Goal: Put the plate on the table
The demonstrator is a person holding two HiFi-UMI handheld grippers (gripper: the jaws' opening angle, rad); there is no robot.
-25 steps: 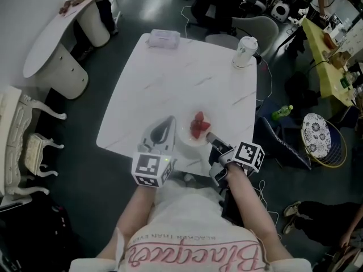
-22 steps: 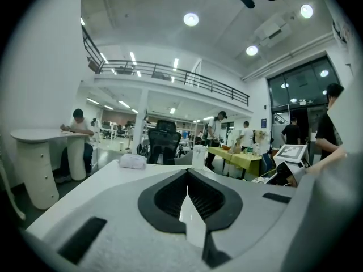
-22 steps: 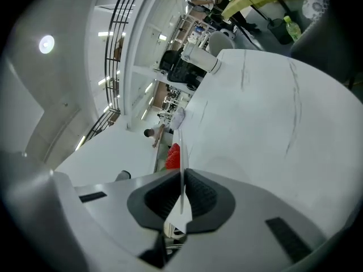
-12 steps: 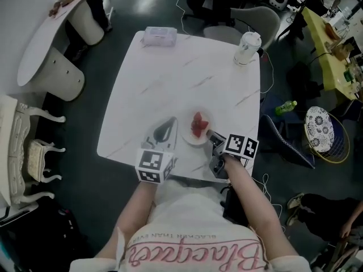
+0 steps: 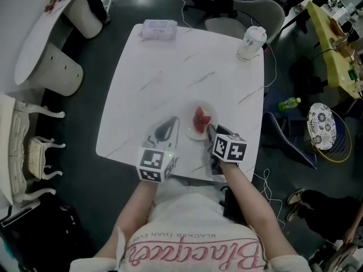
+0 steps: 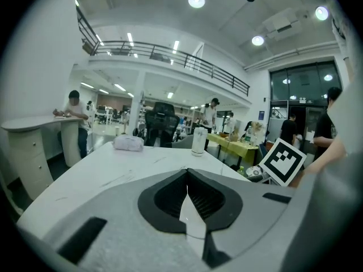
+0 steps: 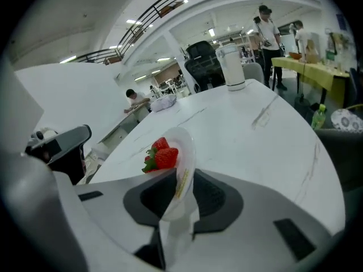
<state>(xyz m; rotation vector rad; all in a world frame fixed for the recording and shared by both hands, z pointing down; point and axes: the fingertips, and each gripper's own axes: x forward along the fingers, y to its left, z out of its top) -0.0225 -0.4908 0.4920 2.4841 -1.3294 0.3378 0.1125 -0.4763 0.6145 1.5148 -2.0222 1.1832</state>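
Release is under way at the near edge: the right gripper [image 7: 180,192] has the rim of the small white round plate [image 7: 185,146] between its jaws, and they are opening, the pads no longer looking pressed on it. The plate, carrying red strawberries [image 7: 161,155], appears to lie flat on the white marble-patterned square table [image 5: 170,67], close to the person's side. So the placing looks as good as done; what is left is to let go fully and draw the gripper back without dragging the rim. Just to the left, the left gripper [image 6: 187,208] hangs low over the table top with its jaws together on nothing, clear of the plate. Farther on, the table is bare up to a white lidded cup [image 5: 251,42] at the far right corner and a pale soft tissue pack [image 5: 159,29] at the far left; neither is in the way.
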